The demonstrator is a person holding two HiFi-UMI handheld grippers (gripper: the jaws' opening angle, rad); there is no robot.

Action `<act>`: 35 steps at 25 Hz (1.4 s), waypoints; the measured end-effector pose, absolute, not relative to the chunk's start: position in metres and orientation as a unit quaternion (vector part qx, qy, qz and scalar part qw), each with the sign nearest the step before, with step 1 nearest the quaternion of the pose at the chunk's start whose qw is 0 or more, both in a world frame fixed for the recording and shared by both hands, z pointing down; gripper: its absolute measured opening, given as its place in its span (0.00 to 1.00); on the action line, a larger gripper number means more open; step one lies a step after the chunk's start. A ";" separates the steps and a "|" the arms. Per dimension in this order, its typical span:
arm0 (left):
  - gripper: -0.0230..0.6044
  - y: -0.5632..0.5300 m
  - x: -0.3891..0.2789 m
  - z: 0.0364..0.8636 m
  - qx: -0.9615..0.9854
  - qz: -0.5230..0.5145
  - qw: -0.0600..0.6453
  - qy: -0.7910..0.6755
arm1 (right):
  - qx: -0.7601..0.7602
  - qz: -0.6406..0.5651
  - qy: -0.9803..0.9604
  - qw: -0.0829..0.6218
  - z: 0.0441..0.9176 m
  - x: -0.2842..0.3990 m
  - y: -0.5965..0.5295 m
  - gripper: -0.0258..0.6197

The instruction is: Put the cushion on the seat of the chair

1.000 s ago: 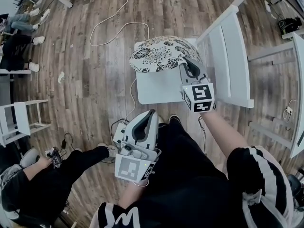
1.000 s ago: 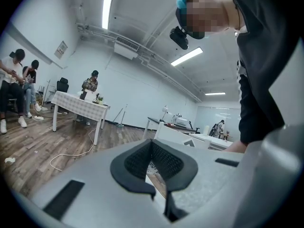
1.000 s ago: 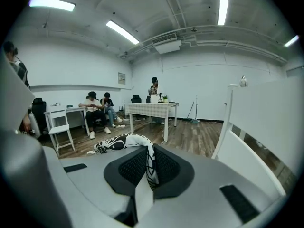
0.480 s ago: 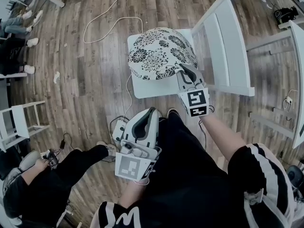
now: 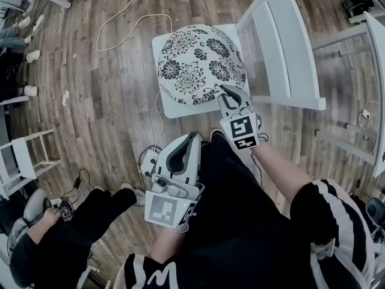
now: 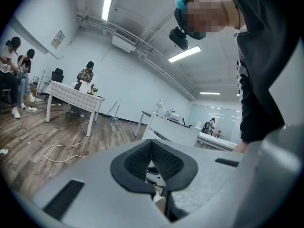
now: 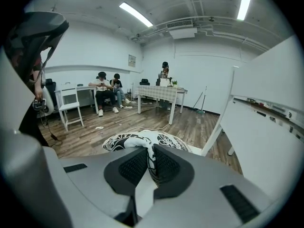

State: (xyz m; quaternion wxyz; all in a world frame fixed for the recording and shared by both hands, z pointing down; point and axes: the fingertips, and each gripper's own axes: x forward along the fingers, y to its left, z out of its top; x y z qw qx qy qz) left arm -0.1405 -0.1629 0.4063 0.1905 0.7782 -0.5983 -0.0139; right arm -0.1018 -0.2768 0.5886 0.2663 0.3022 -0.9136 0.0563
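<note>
From the head view, the flowered cushion point(image 5: 198, 65) lies over the white seat point(image 5: 180, 109) of the chair, straight ahead of the right claw point(image 5: 226, 91), which pinches its near edge. The backrest point(image 5: 283, 47) stands to the right. The left claw point(image 5: 191, 140) hangs back by the body, well apart from the cushion. In the left gripper view the left claw point(image 6: 152, 148) has its tips together on nothing. In the right gripper view the right claw point(image 7: 151, 161) is clamped on a fold of the cushion point(image 7: 135, 140), whose bulk lies beyond the tips. Letting go looks like the right hand's job.
</note>
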 end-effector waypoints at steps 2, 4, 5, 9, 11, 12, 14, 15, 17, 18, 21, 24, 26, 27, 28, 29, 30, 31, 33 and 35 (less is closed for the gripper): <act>0.04 -0.163 -0.139 0.409 0.780 -0.013 0.192 -0.595 | 0.300 0.057 -0.913 0.271 0.594 -0.101 -0.273 0.09; 0.04 -0.163 -0.138 0.412 0.782 -0.014 0.193 -0.592 | 0.298 0.056 -0.911 0.279 0.600 -0.099 -0.269 0.09; 0.04 -0.163 -0.137 0.414 0.783 -0.013 0.193 -0.591 | 0.298 0.055 -0.910 0.284 0.604 -0.098 -0.267 0.09; 0.04 -0.157 -0.130 0.424 0.788 -0.012 0.196 -0.583 | 0.288 0.044 -0.910 0.294 0.617 -0.096 -0.256 0.09; 0.04 -0.153 -0.124 0.427 0.791 -0.013 0.197 -0.578 | 0.282 0.038 -0.911 0.300 0.621 -0.094 -0.249 0.09; 0.04 -0.152 -0.122 0.428 0.793 -0.013 0.198 -0.576 | 0.280 0.035 -0.910 0.303 0.624 -0.093 -0.246 0.09; 0.04 -0.150 -0.118 0.432 0.794 -0.013 0.202 -0.573 | 0.276 0.032 -0.910 0.309 0.630 -0.091 -0.243 0.09; 0.04 -0.150 -0.117 0.434 0.794 -0.013 0.204 -0.572 | 0.274 0.031 -0.909 0.312 0.633 -0.091 -0.242 0.09; 0.04 -0.151 -0.117 0.437 0.794 -0.014 0.208 -0.571 | 0.271 0.030 -0.908 0.318 0.640 -0.091 -0.240 0.09; 0.04 -0.152 -0.118 0.439 0.793 -0.014 0.209 -0.571 | 0.269 0.029 -0.907 0.321 0.643 -0.092 -0.240 0.09; 0.04 -0.154 -0.120 0.445 0.793 -0.015 0.213 -0.571 | 0.262 0.025 -0.906 0.333 0.655 -0.093 -0.238 0.09; 0.04 -0.155 -0.120 0.450 0.793 -0.016 0.217 -0.569 | 0.257 0.020 -0.903 0.343 0.667 -0.091 -0.235 0.09; 0.04 -0.155 -0.120 0.455 0.793 -0.014 0.222 -0.567 | 0.257 0.021 -0.901 0.348 0.675 -0.090 -0.234 0.09; 0.04 -0.155 -0.120 0.458 0.792 -0.013 0.226 -0.567 | 0.258 0.021 -0.900 0.351 0.679 -0.090 -0.233 0.09; 0.04 -0.155 -0.121 0.461 0.792 -0.012 0.229 -0.566 | 0.257 0.020 -0.898 0.356 0.683 -0.089 -0.233 0.09; 0.04 -0.156 -0.122 0.464 0.792 -0.011 0.230 -0.565 | 0.256 0.017 -0.897 0.360 0.686 -0.089 -0.232 0.09; 0.04 -0.156 -0.122 0.465 0.794 -0.011 0.229 -0.563 | 0.253 0.014 -0.896 0.364 0.690 -0.089 -0.230 0.09; 0.04 -0.156 -0.123 0.467 0.794 -0.011 0.229 -0.563 | 0.249 0.011 -0.896 0.368 0.693 -0.089 -0.229 0.09; 0.04 -0.157 -0.124 0.470 0.791 -0.012 0.235 -0.564 | 0.241 0.004 -0.895 0.375 0.699 -0.090 -0.227 0.09; 0.04 -0.158 -0.124 0.472 0.792 -0.011 0.237 -0.562 | 0.235 0.001 -0.894 0.381 0.705 -0.090 -0.225 0.09</act>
